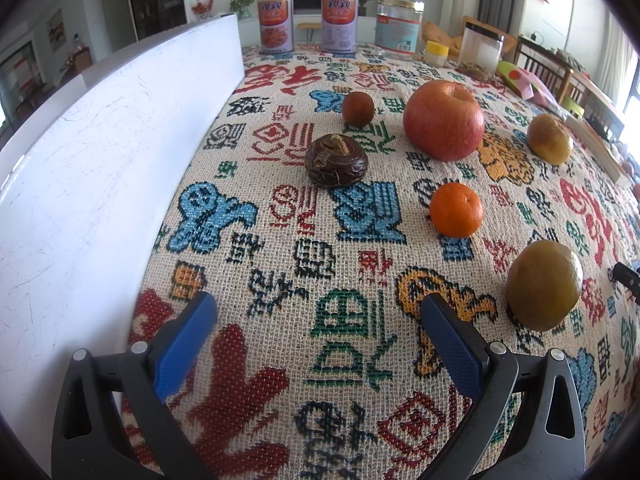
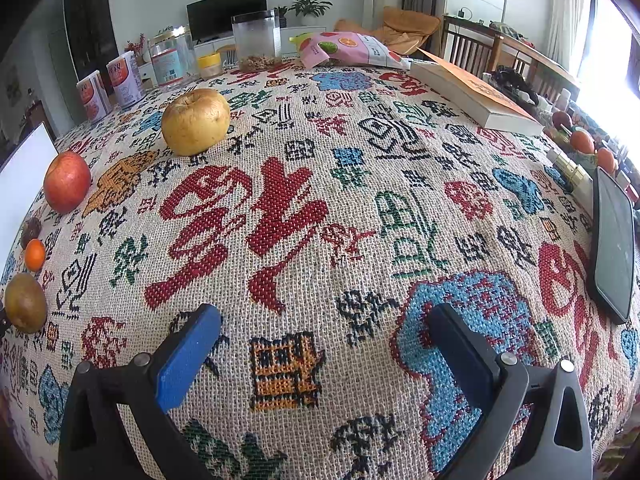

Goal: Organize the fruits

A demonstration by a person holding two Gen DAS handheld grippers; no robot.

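Blue pads (image 1: 188, 344) of the left gripper (image 1: 318, 344) stand apart, empty; the right gripper (image 2: 324, 354) likewise. Fruit lies loose around the red apple (image 1: 443, 120): tangerine (image 1: 456, 210) nearer, pear (image 1: 544, 290) nearest. Round fruit may roll if nudged off-centre.

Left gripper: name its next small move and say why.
Probably ease the left gripper forward and right toward the green-brown fruit. Its jaws are open and empty, and that fruit lies nearest, just right of the right finger, loose on the cloth.
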